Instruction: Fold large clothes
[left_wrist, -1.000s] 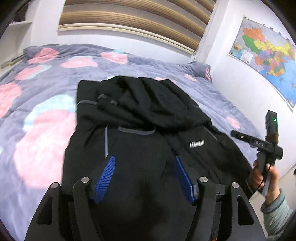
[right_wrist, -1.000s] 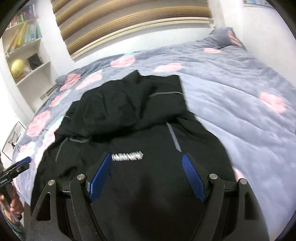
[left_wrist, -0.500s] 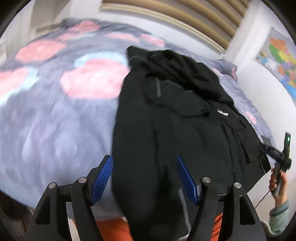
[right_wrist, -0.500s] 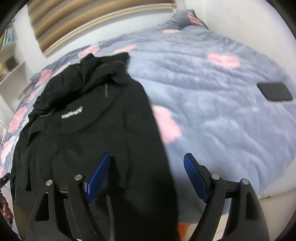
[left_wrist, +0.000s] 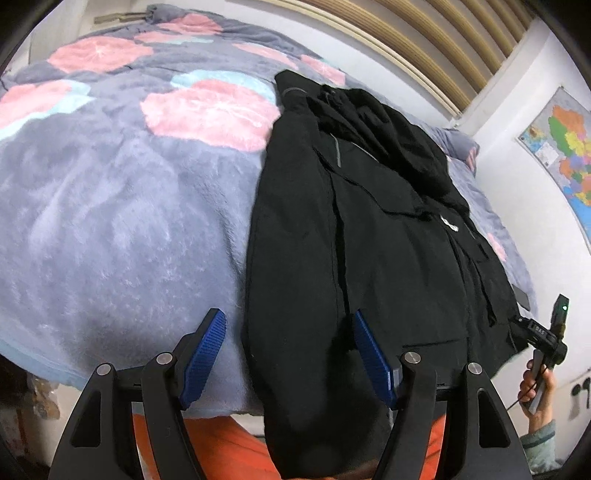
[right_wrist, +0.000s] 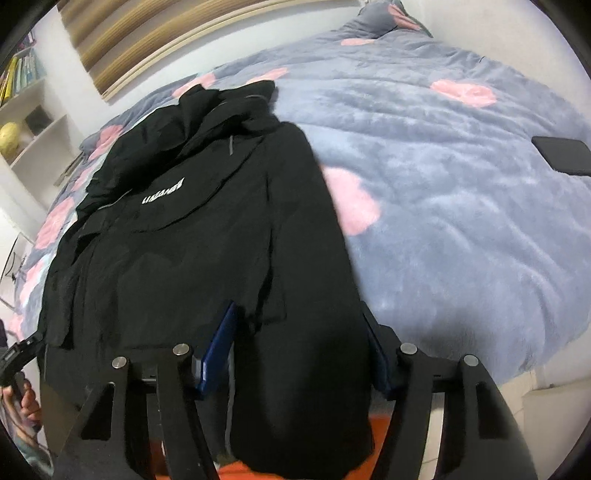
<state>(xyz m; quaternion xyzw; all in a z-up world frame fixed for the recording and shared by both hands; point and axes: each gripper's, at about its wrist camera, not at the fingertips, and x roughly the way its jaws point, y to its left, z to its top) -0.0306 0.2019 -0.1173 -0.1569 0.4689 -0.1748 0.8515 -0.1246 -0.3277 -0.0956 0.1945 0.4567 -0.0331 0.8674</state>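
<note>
A large black jacket (left_wrist: 369, 221) with a hood and white chest lettering lies lengthwise on the bed, its hem hanging over the near edge. It also shows in the right wrist view (right_wrist: 207, 240). My left gripper (left_wrist: 291, 354) is open at the jacket's left hem corner, the fabric edge between its blue pads. My right gripper (right_wrist: 299, 350) is open, its fingers astride the jacket's right hem edge; the right pad is mostly hidden by cloth. The right gripper also appears far right in the left wrist view (left_wrist: 543, 336).
The bed has a fluffy grey-blue blanket (left_wrist: 110, 221) with pink blotches. A dark phone (right_wrist: 561, 155) lies on the blanket at right. Shelves (right_wrist: 33, 122) stand at left, a wall map (left_wrist: 561, 147) at right. An orange surface (left_wrist: 229, 450) shows below the bed edge.
Both grippers have moved apart from the jacket's middle and down to its two hem corners at the bed's near edge. Both stay open.
</note>
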